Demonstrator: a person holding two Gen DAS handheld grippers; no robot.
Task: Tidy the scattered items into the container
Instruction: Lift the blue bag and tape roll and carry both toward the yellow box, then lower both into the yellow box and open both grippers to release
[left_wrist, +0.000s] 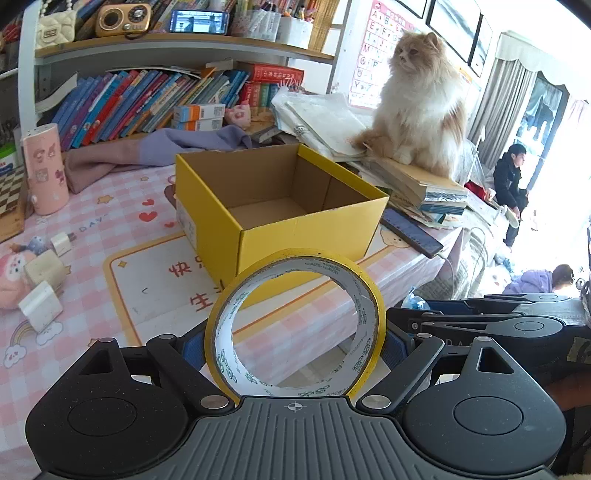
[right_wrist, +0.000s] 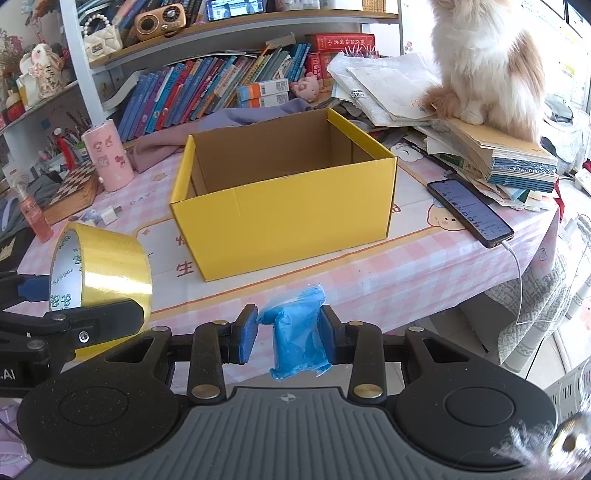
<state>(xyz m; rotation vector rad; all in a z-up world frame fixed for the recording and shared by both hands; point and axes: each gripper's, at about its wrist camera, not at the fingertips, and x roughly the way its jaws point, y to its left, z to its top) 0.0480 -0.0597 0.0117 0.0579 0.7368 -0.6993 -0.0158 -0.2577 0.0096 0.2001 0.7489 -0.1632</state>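
**Two items picked up, nothing in the box yet**

The left tool (left_wrist: 295, 350) is clenched on a roll of yellow tape (left_wrist: 295, 328), with its jaws spread wide because the roll is wide. The roll stands on its edge between the blue pads, and its hole faces forward. The right tool (right_wrist: 290, 332) is almost closed and grasps a small blue packet (right_wrist: 299, 332), a soft thing in crinkled plastic wrap, which it pinches from both sides.

Straight ahead of both tools, on the pink checked desk (right_wrist: 406, 273), stands the yellow cardboard box (right_wrist: 284, 206). It is open at the top, and as far as its inside can be seen, it is empty. Both tools hang before the near edge of the desk, so the tape and the packet are not yet over the box.

I judge that the task is in its early part: two things are lifted, but none is put away. Ahead and to the left of the left tool, some small pale blocks (left_wrist: 40, 291) lie on the desk beside a pink plush toy (left_wrist: 11, 280); they are probably waiting as well. A phone (right_wrist: 469, 212) lies right of the box, and a cat (left_wrist: 417, 107) sits on a stack of books behind it. I cannot tell if the phone belongs to the task.
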